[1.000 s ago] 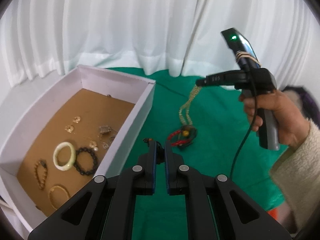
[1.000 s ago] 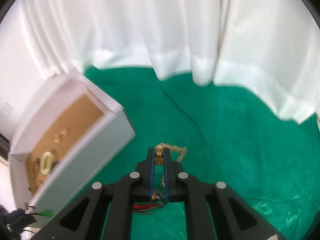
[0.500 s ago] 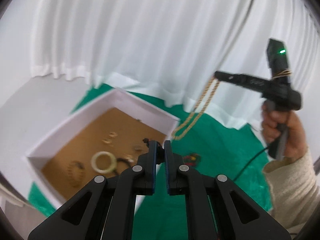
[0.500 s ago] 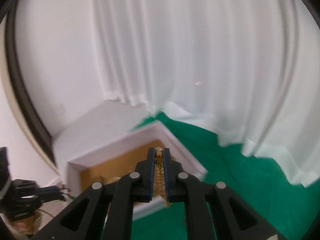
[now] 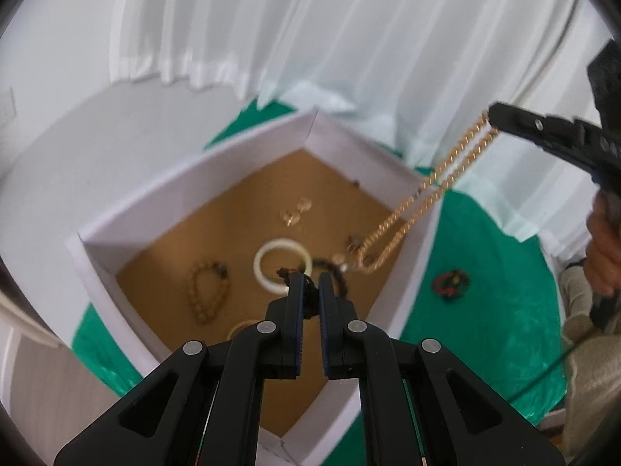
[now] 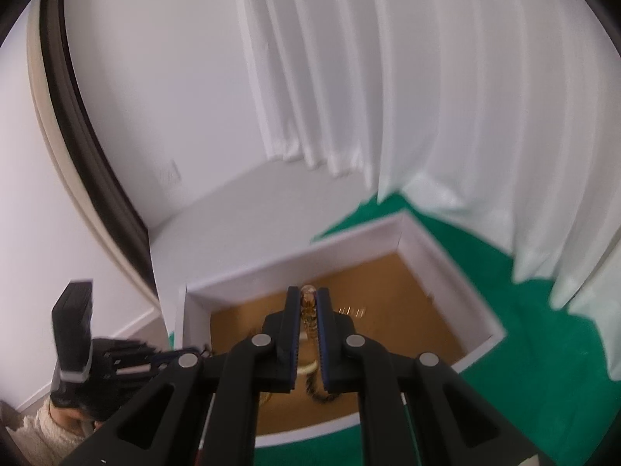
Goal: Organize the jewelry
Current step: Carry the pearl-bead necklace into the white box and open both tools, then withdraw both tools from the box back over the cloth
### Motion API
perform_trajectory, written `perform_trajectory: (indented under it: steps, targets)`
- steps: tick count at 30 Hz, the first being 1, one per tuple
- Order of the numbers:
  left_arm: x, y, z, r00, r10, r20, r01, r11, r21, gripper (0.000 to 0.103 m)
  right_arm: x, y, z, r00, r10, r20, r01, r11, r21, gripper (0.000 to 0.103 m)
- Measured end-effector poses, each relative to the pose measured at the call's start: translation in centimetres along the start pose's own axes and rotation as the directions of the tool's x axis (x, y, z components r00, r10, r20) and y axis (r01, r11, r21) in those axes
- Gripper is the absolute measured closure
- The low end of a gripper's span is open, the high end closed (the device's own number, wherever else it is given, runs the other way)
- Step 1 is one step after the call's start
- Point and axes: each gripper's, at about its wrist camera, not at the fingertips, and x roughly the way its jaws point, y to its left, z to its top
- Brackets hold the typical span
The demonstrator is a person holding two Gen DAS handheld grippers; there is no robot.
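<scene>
The left black two-finger tool [image 5: 308,283] points steeply down over the white cardboard box [image 5: 202,178], its jaws pressed together on a dark beaded cord [image 5: 308,291]. The right black two-finger tool [image 6: 309,303] also tilts down above that box, jaws clamped on a gold twisted chain [image 5: 423,198] that dangles from its tip. A hand [image 5: 603,252] in a cream fleece sleeve [image 5: 594,380] grips the right tool's handle.

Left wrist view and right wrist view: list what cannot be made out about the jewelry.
- Left gripper: a small dark piece sits between its fingers; too blurred to name.
- Gold bangle, left wrist view: mostly hidden behind the gripper.
- Gold chain, right wrist view: its hanging end is hidden behind the right gripper.
- Small gold pieces in the white box: too small to identify.
</scene>
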Motion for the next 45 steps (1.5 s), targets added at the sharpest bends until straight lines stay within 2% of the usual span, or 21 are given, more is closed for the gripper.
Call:
perform_trajectory:
  steps: [3,7,8,9,10,11,12,14,16,20,21,24,27,34,40,45]
  targets:
    - [2.2,0.5,-0.7,0.999,0.004,-0.039,-0.005,1.000,-0.016,0.098,3.1,0.3,-2.3,0.997,0.002,-0.077,-0.002,1.000,0.003,0.095]
    - [4.9,0.1,-1.4,0.996,0.030,-0.083,-0.030,1.000,-0.003,0.097,7.3,0.1,-5.7,0.983,0.014,-0.184,-0.010,1.000,0.020,0.094]
    - [5.1,0.0,-1.5,0.995,0.047,-0.089,-0.047,0.999,0.002,0.092,8.2,0.1,-6.4,0.978,0.025,-0.209,-0.020,0.999,0.028,0.093]
    - [5.3,0.0,-1.6,0.994,0.058,-0.093,-0.058,0.998,0.005,0.079,8.8,0.2,-7.0,0.974,0.025,-0.223,-0.018,0.999,0.034,0.093]
    - [5.3,0.0,-1.6,0.993,0.069,-0.093,-0.069,0.998,0.005,0.071,8.9,0.2,-7.1,0.974,0.016,-0.228,-0.008,0.999,0.033,0.091]
    - [5.1,0.0,-1.5,0.993,0.080,-0.082,-0.080,0.997,0.004,0.057,8.7,0.2,-7.2,0.975,0.003,-0.223,0.003,1.000,0.028,0.082]
    - [4.5,-0.1,-1.4,0.994,0.092,-0.063,-0.092,0.996,0.005,0.048,8.2,0.2,-6.9,0.977,0.004,-0.212,0.002,1.000,0.026,0.071]
    - [3.3,-0.3,-1.1,0.994,0.107,-0.030,-0.107,0.994,0.009,0.042,6.1,0.4,-6.1,0.986,0.011,-0.165,-0.008,1.000,0.019,0.065]
    - [2.1,-0.7,-0.8,0.994,0.114,0.004,-0.114,0.993,0.013,0.034,3.8,0.8,-5.0,0.993,-0.004,-0.114,0.003,1.000,-0.009,0.064]
    - [-0.3,-3.2,-0.6,0.984,0.149,0.092,-0.156,0.986,0.065,0.016,-2.3,1.4,-3.5,0.998,-0.051,0.030,0.053,0.996,-0.074,0.041]
    - [-0.6,-4.2,-0.8,0.982,0.154,0.110,-0.164,0.983,0.087,0.012,-3.4,1.3,-3.4,0.997,-0.059,0.056,0.063,0.995,-0.081,0.039]
    - [-1.0,-7.1,-1.8,0.979,0.151,0.135,-0.169,0.976,0.140,0.010,-6.2,0.8,-4.7,0.988,-0.111,0.112,0.123,0.987,-0.105,0.036]
    - [-0.5,-9.4,-2.9,0.983,0.130,0.133,-0.152,0.973,0.176,0.010,-7.1,-0.1,-7.3,0.980,-0.164,0.114,0.176,0.979,-0.101,0.032]
    - [2.1,-13.7,-5.3,0.994,0.086,0.062,-0.098,0.969,0.227,0.010,-6.3,-4.6,-15.5,0.969,-0.247,-0.013,0.246,0.969,-0.015,0.032]
    - [3.2,-15.9,-6.9,0.998,0.061,0.023,-0.065,0.962,0.265,0.010,-7.2,-8.5,-21.3,0.944,-0.322,-0.066,0.327,0.942,0.077,0.032]
    - [5.9,-17.4,-8.9,0.996,0.031,-0.082,-0.006,0.958,0.288,0.010,-7.9,-12.4,-27.2,0.922,-0.362,-0.138,0.384,0.901,0.201,0.032]
